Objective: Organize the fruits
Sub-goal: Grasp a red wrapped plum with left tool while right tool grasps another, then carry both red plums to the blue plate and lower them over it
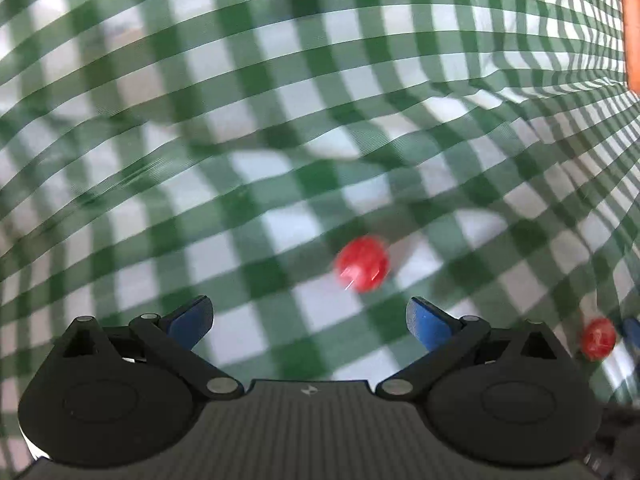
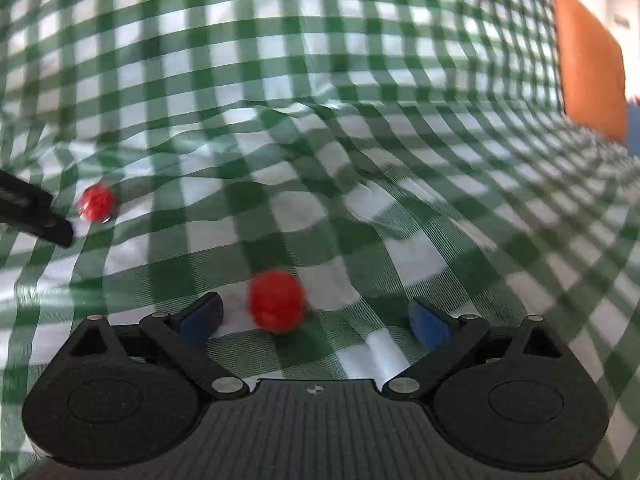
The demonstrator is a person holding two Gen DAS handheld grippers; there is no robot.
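The cloth (image 1: 280, 120) over the whole surface is checked in dark green and white, with paler green squares where the stripes cross only one way. Two small round fruits are bright red with white glints: one (image 1: 362, 263) toward the cloth's middle, the other (image 1: 599, 338) nearer its right edge. The left gripper (image 1: 308, 320) has a black ribbed body, black linkage with silver pins, and blue finger pads (image 1: 428, 326). The right gripper (image 2: 314, 318) bears the same black, silver and blue. An orange panel (image 2: 590, 64) stands past the cloth's far right edge.
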